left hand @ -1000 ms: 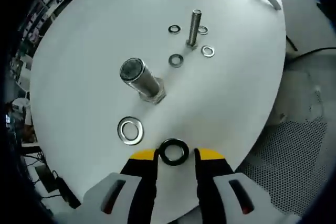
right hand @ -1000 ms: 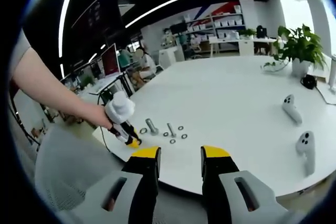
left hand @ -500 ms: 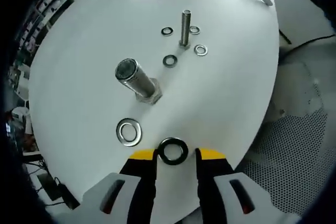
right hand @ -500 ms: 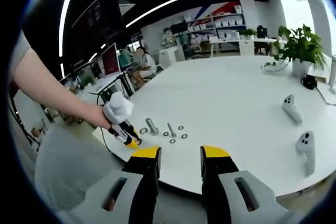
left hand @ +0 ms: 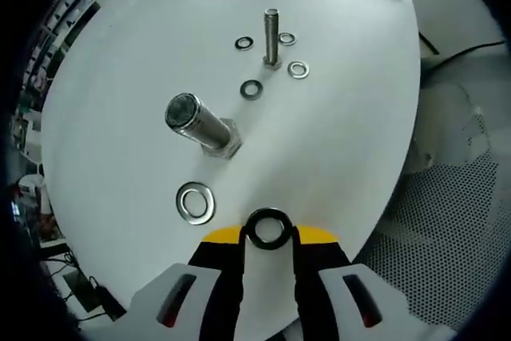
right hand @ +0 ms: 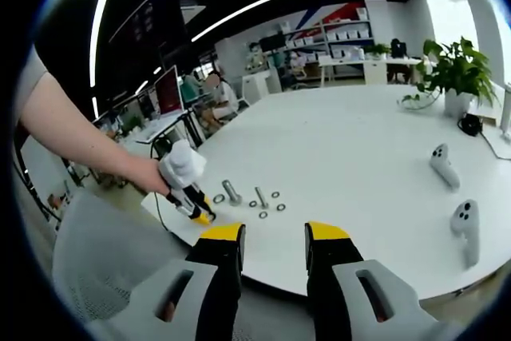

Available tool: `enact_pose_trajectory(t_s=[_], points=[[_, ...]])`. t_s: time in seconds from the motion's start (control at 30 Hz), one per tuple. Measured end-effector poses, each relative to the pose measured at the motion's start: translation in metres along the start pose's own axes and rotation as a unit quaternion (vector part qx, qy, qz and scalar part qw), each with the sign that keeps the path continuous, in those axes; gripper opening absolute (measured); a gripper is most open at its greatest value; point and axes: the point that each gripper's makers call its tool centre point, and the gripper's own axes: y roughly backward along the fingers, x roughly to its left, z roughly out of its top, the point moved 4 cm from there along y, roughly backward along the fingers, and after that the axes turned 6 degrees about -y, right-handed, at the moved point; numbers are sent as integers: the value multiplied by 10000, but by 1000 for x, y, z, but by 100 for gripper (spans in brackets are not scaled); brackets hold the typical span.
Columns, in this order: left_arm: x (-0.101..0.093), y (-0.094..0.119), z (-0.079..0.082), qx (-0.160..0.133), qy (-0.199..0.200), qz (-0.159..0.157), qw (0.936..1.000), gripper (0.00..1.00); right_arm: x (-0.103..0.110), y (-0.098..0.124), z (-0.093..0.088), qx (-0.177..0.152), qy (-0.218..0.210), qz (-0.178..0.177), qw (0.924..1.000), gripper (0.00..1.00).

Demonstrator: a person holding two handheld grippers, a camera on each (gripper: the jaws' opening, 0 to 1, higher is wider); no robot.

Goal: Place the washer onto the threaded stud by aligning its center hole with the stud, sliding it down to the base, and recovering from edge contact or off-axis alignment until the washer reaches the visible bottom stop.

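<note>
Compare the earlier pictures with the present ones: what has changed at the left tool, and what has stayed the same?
The left tool has closed its jaws onto the dark ring-shaped washer, which lay loose between them before. The large threaded steel stud, the shiny flat washer and the right tool, open above the white round table, are unchanged.

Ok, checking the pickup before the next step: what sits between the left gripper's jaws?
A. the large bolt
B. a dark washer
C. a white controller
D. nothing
B: in the left gripper view, the jaws of the left gripper have closed against the dark washer.
</note>
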Motion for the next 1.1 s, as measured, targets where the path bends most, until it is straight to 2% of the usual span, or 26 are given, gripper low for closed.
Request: enact_pose_trajectory(t_s=[0.27,0.6,0.87,1.1], points=[[0,0,0,32,74,10,10000,19,-1,0,0,-12,-8,-1,10000,32],[-1,1,-1,-119,118,72,9998,19,-1,0,0,-20,-17,-4,10000,32],[-5,2,-1,44,-102,-56,9999,19,-1,0,0,4,-16,-3,10000,32],[2,17,5,-143,-195,-2,9997,19,-1,0,0,3,-16,-9,10000,32]])
